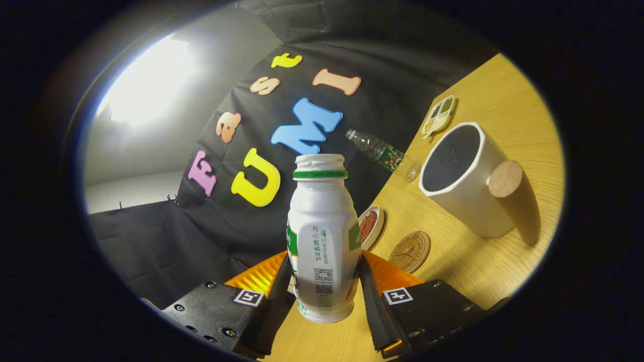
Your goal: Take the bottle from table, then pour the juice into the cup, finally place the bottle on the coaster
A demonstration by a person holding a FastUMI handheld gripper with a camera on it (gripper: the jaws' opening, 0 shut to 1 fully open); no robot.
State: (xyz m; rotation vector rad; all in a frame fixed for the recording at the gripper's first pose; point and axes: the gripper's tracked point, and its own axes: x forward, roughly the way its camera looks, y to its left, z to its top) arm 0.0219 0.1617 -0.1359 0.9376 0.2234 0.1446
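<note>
Gripper (324,286) clamping one bottle (323,236); one cup (465,181)

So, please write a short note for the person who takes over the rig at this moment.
Tool: shut on the white bottle, which is lifted and tilted, with no cap on it.
Cup: standing on the table, beyond the bottle; what it holds cannot be told.
Coaster: on the table just ahead of the tool, nothing on it.
Done: bottle taken.
Left: pour into the cup if not done, then set the bottle on the coaster.
</note>
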